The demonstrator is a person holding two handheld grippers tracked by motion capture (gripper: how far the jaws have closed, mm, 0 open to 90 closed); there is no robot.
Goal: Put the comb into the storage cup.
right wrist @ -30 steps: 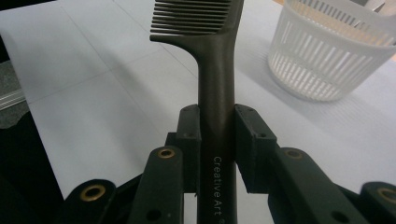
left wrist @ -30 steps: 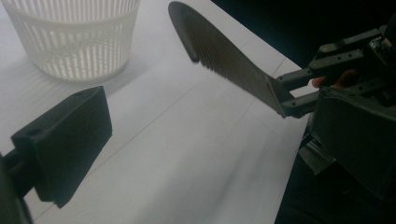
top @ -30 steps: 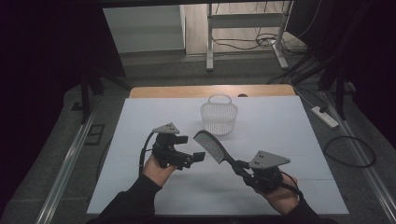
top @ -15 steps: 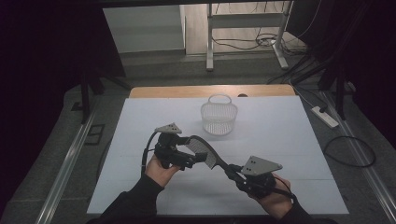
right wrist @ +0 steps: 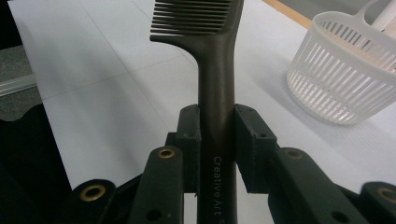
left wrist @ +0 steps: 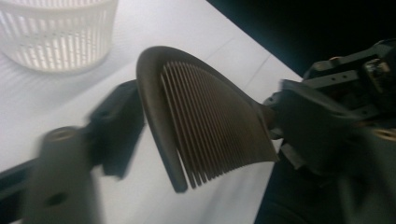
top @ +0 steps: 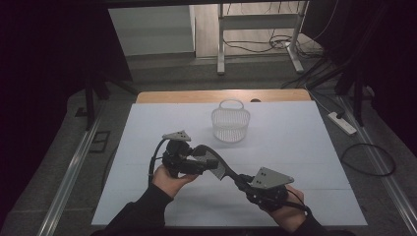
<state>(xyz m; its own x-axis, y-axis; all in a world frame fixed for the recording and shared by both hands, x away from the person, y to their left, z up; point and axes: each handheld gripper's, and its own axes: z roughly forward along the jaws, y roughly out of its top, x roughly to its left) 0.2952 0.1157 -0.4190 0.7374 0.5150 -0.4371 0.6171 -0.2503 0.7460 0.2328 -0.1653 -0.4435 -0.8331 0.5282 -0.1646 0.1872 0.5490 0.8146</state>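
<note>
A dark comb hangs above the white table between my two grippers. My right gripper is shut on its handle, which carries pale lettering. The toothed head reaches in between the jaws of my left gripper. Those jaws have just been closing around the head. One left finger stands right beside the comb's spine. The frames do not show the other pad pressing, so the jaws still stand apart.
A white slatted basket with a handle stands on the table's far middle, beyond the grippers. It appears near in the left gripper view and the right gripper view. A wooden strip edges the table's far side. Dark floor and cables surround it.
My right gripper has carried the comb left and a little lower, so its head now sits between the left jaws. The left jaws have narrowed. The left hand stayed put.
</note>
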